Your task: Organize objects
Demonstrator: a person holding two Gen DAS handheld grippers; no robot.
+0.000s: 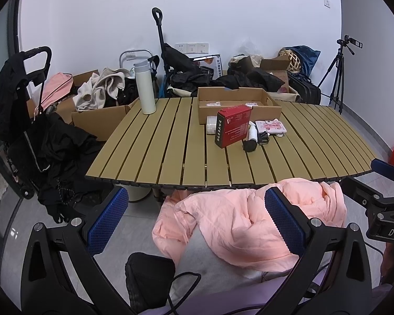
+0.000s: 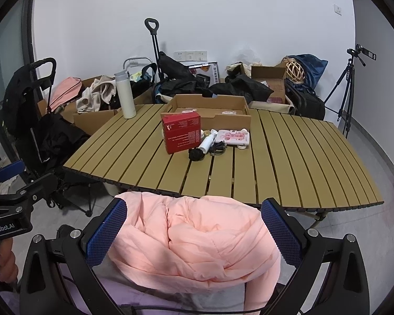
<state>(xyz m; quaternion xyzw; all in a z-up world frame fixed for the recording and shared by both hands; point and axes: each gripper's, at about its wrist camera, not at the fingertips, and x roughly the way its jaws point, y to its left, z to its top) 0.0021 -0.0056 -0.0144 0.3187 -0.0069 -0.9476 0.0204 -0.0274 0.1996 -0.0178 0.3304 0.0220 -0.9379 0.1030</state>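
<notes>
**Both jaws wide open, short of the cluttered surface**

Left wrist view: the left gripper [image 1: 197, 220] has its jaws spread wide, holding nothing, above a pink jacket [image 1: 249, 223]. On the surface [image 1: 157, 144], the red box [image 1: 232, 126] at 12 o'clock partly hides a small white container behind it.

Right wrist view: the right gripper [image 2: 194, 233] is likewise wide open and empty. The cardboard tray [image 2: 210, 107] sits behind the red box [image 2: 182, 132]; its contents are hard to make out.

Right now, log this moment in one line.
left claw: open | right claw: open | red box: on table | pink jacket: below claws
</notes>
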